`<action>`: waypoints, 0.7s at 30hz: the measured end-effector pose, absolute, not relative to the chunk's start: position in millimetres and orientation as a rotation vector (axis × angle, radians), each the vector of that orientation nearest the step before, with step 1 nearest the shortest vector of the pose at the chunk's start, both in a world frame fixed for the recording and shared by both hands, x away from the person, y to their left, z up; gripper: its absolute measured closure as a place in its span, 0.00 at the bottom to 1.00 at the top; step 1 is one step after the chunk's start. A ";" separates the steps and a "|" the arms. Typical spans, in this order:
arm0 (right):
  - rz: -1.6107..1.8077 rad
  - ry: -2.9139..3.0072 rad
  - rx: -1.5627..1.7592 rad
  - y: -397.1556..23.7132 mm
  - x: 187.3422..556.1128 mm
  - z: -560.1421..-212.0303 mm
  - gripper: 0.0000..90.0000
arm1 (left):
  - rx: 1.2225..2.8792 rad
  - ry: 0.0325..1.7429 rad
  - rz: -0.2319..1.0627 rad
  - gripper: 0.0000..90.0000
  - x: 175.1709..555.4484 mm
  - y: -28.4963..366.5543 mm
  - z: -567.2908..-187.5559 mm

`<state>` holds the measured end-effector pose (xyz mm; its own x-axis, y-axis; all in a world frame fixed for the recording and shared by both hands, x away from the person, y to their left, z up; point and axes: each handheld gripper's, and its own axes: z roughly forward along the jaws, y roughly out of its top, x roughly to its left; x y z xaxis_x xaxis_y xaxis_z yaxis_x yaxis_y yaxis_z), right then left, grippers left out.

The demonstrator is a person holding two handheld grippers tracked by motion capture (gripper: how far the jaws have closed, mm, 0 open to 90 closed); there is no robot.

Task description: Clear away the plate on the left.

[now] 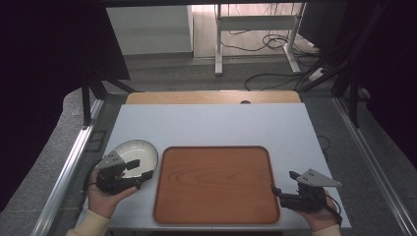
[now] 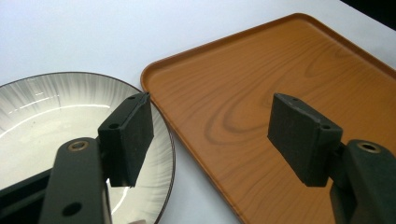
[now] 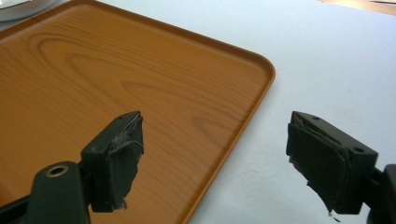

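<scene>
- The round white ceramic bowl with grey streaks and a dark rim [image 1: 134, 153] sits upright on the white table [image 1: 211, 123], just beside the left edge of the rectangular wood-grain brown tray [image 1: 216, 184], apart from it.
- Left gripper [image 1: 136, 169]: jaws spread wide, nothing between them; one jaw hangs over the bowl's rim, the other over the tray.
- Right gripper [image 1: 282, 183]: jaws released, empty, straddling the tray's right edge.
- Risk, as judged: a grip on the thin rim alone could let the bowl tip or slide; lifting too low could knock it against the tray's raised lip.
- Orientation: the bowl opens upward; being round, it has no long axis.
</scene>
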<state>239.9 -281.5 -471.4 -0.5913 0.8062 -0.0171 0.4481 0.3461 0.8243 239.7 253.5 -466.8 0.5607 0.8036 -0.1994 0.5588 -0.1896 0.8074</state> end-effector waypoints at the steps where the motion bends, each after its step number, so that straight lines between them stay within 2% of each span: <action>1: 1.141 2.191 1.098 -281.5 239.9 -471.4 0.22 | 1.877 1.110 0.336 0.34 240.1 253.7 -466.5; 21: 1.097 2.203 1.095 -283.1 239.2 -474.4 0.22 | 1.893 1.141 0.378 0.33 261.7 269.6 -447.6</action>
